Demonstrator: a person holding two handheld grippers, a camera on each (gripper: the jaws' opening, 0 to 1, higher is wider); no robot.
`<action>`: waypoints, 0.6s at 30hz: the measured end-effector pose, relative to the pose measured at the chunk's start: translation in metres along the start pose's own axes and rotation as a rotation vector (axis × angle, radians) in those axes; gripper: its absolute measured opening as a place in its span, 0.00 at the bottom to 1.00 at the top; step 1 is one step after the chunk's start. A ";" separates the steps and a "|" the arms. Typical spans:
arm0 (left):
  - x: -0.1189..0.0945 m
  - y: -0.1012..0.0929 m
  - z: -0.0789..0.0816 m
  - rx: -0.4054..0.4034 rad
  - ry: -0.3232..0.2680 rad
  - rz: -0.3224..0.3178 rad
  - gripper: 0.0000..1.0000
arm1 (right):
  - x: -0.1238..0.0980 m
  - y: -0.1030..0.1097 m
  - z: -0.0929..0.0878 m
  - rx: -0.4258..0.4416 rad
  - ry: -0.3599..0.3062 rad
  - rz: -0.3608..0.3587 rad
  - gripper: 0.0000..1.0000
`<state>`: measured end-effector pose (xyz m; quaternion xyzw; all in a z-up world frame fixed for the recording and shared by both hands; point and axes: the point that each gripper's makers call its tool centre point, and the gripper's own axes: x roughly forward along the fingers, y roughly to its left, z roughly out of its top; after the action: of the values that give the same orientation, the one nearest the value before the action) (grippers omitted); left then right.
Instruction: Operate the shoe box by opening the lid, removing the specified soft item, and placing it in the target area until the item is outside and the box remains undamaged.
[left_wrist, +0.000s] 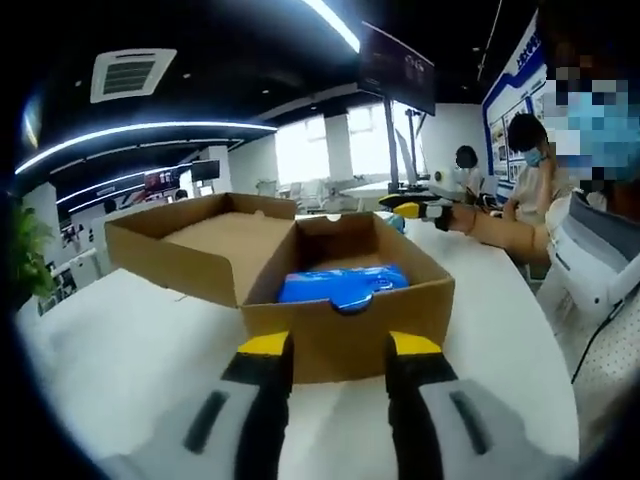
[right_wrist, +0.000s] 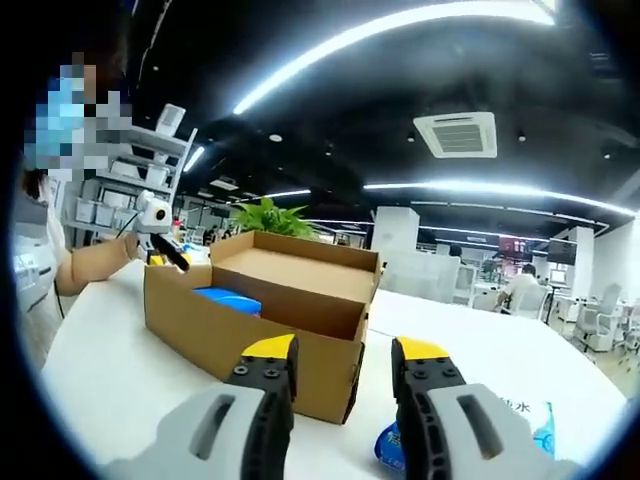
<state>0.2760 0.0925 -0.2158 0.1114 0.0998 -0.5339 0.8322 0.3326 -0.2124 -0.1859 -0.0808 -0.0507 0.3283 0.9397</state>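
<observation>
Cardboard shoe box (left_wrist: 330, 300) on white table (left_wrist: 130, 350), lid (left_wrist: 200, 245) already folded back on its far left; left gripper (left_wrist: 340, 350) and right gripper (right_wrist: 345, 360) each wait nearest, jaws parted, holding nothing. Blue soft item (left_wrist: 340, 283) lies inside the box: opening judged done, removal and placement remaining. Blue packet (right_wrist: 400, 445) near right gripper; seated people farther off.

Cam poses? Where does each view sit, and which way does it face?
Left gripper view: rides the left gripper, facing the open brown cardboard shoe box and blue soft pack; the right gripper and forearm show beyond.
Right gripper view: rides the right gripper, facing the box from its opposite end; the left gripper shows beyond.
Shared: box, pack, white table.
</observation>
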 end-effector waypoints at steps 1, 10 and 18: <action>0.001 0.000 0.000 -0.001 0.000 0.004 0.40 | 0.000 0.000 0.001 0.005 -0.003 0.001 0.38; 0.006 0.002 -0.003 -0.017 0.006 0.016 0.43 | 0.004 0.014 0.025 0.007 -0.063 0.043 0.42; 0.008 0.003 -0.006 -0.035 0.011 0.017 0.43 | 0.014 0.023 0.065 0.016 -0.092 0.066 0.45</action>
<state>0.2815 0.0881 -0.2235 0.1008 0.1128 -0.5242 0.8380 0.3196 -0.1784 -0.1259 -0.0596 -0.0884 0.3628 0.9257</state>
